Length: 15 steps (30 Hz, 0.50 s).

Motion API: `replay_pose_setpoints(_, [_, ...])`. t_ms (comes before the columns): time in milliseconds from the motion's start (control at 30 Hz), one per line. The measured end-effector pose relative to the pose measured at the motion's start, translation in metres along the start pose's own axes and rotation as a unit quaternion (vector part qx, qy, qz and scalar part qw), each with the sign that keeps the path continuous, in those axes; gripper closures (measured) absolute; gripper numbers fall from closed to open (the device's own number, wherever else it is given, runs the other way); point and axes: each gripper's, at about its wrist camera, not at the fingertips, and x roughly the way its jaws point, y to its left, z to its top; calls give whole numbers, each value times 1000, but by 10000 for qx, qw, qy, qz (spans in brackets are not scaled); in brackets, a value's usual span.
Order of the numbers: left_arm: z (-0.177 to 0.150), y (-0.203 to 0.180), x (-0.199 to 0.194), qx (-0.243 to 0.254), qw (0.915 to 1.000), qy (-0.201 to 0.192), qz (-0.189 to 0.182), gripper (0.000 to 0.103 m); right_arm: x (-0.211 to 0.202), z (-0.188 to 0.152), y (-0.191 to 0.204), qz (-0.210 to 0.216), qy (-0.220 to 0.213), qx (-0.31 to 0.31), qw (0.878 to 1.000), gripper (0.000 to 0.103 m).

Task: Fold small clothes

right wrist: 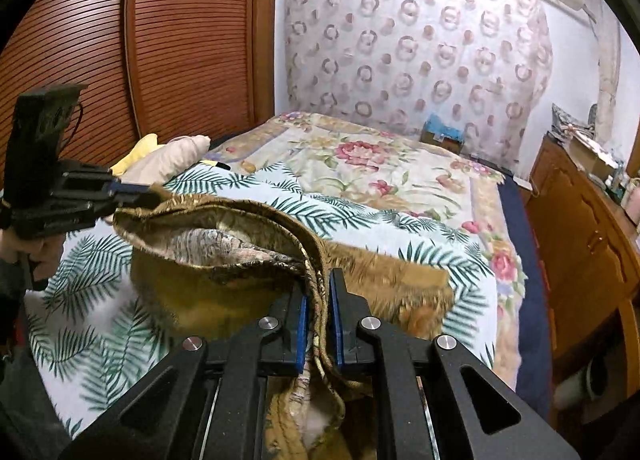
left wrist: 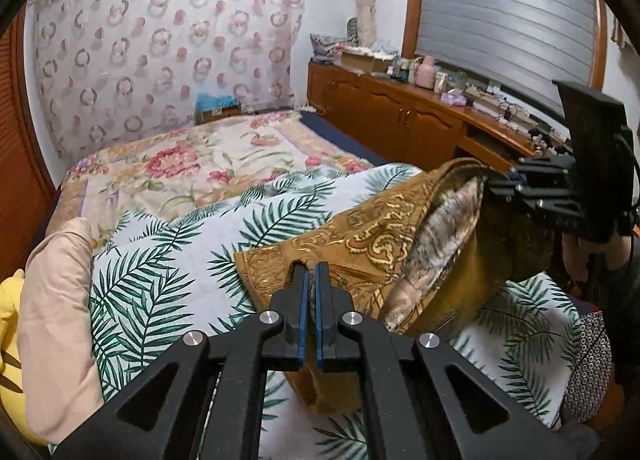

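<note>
A golden-brown garment [left wrist: 372, 236] with an ornate gold print and a pale lining hangs stretched between both grippers above a palm-leaf sheet [left wrist: 168, 260]. In the left wrist view my left gripper [left wrist: 310, 272] is shut on one edge of the cloth. At the right, my right gripper [left wrist: 490, 184] pinches the raised band. The right wrist view shows the right gripper [right wrist: 318, 280] shut on the garment's [right wrist: 224, 260] corded band, whose opening gapes leftward. The left gripper [right wrist: 154, 192] grips the far corner. Part of the cloth still lies on the sheet [right wrist: 100, 260].
A floral bedspread [left wrist: 192, 164] covers the bed beyond the sheet. A pink pillow [left wrist: 56, 300] and a yellow item [left wrist: 10, 312] lie at its left edge. A cluttered wooden cabinet [left wrist: 400, 112] runs along the right, a louvred wardrobe [right wrist: 180, 40] along the other side.
</note>
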Motion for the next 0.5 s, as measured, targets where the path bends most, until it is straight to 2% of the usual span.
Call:
replay_pose_setpoints(200, [2,14,19,-132,9994,273,-186,98,48,11,-27,175,303,48,9994,93])
replay_pose_setpoints(233, [1,15,19,-140,9992,290,-236,92,54,14,-30,204,347,51,9992,93])
replay_pose_setpoints(267, [1,17,21,-138,9989,337,-295,80,60,16,-30,229,389,47,9990,93])
replay_pose_setpoints(333, [1,19,22,-121,9991,334,-248,63,68,23,-32,245,453,21,9987,93])
replay_pose_setpoints(500, [3,32,22,-149,9993,264,-222,62,84,30,-36,247,624,-10,9977,93])
